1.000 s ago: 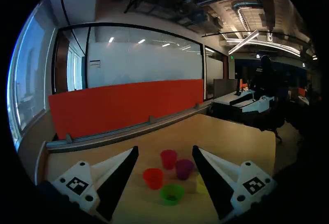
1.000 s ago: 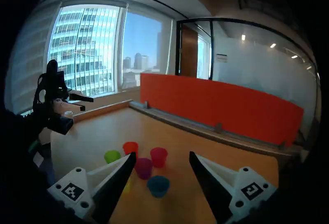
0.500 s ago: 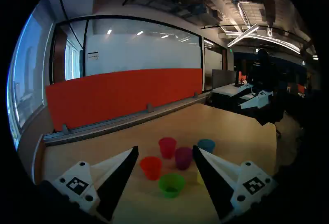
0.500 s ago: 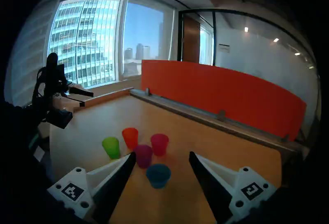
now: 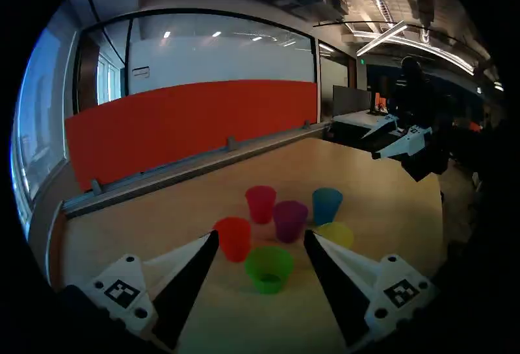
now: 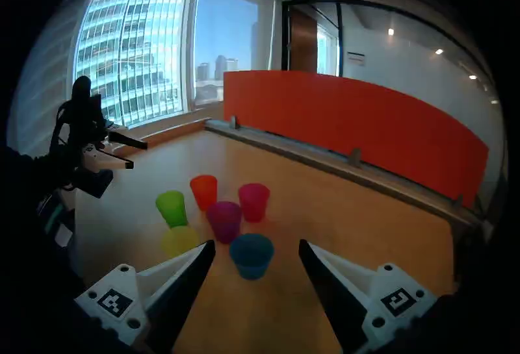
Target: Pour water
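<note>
Cups stand bunched on the wooden table (image 5: 156,211), six of them, all upright with mouths up, and you hold none of them yet. Your left gripper (image 5: 260,234) is spread wide and touches nothing. The green cup (image 5: 268,268) shows straight ahead in the gap between its fingers and is the nearest of the lot. The orange cup (image 5: 233,238) sits just by the left fingertip, and the yellow cup (image 5: 335,234) is partly hidden behind the right one. Beyond these come the purple cup (image 5: 290,220), the pink cup (image 5: 260,203) and the blue cup (image 5: 326,205). Your right gripper (image 6: 255,243) faces the cluster from another side, likewise released and empty, and for it the blue cup lies dead ahead between the fingers, with the purple one just past it. So green looks like your left hand's cup and blue your right's. Each stands with its long axis vertical, so a level grasp across the wall should suit. You cannot tell from these views which cup has water in it, so settle that before you close on either.
</note>
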Available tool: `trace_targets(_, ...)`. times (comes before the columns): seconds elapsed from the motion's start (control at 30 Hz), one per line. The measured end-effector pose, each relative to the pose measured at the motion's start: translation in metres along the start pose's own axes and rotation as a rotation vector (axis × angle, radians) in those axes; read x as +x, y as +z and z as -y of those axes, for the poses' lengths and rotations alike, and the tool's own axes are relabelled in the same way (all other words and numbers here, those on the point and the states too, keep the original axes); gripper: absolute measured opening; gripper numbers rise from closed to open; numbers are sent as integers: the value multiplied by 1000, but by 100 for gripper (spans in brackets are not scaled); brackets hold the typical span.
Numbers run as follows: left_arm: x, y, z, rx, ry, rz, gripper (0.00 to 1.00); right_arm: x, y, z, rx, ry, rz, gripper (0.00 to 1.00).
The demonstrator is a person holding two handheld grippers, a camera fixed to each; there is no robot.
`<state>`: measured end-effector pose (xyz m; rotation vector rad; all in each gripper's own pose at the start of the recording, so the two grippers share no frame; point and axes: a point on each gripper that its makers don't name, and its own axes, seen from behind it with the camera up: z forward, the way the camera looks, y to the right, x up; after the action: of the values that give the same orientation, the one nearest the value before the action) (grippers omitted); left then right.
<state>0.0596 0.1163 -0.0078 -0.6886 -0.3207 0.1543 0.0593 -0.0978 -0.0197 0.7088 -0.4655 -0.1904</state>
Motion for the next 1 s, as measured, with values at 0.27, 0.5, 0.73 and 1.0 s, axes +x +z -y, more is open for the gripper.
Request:
trace_targets(0.27, -32, 11, -10, -28, -12, 61, 97, -23, 11, -2, -3, 3, 33, 100)
trace_targets(0.5, -50, 17, -13, -34, -2, 101, 97, -41, 19, -1, -3, 0, 57, 100)
trace_targets(0.73, -73, 21, -19, -46, 4, 152, 98, -54, 25, -2, -3, -7, 78, 100)
trace_targets(1.0, -90, 25, -21, -47, 20, 196, 97, -63, 29, -1, -2, -12, 94, 100)
